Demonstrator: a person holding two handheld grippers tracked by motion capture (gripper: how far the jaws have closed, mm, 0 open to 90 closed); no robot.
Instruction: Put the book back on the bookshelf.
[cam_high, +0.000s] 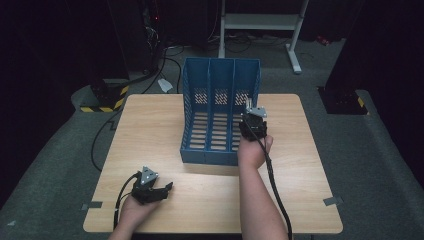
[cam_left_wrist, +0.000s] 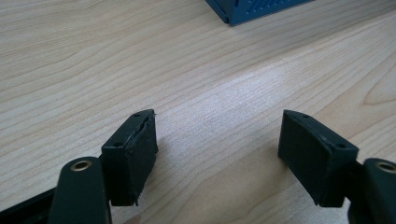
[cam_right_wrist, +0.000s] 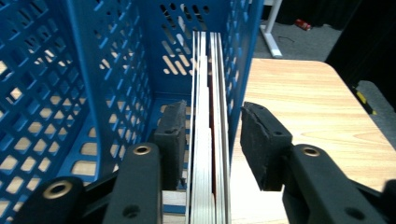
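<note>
"What is around my wooden table (cam_high: 150, 130)?"

"A grey carpet floor (cam_high: 380, 165). Behind the table stands a white metal frame (cam_high: 260, 22), with black cables (cam_high: 165, 55) on the floor beside it. Past that, the room is dark."

I am seeing a stack of thin white boards (cam_right_wrist: 205, 140) standing upright on edge in the rightmost compartment of the blue three-slot file rack (cam_high: 220, 112). The boards are leaning against that compartment's perforated right wall.
</note>
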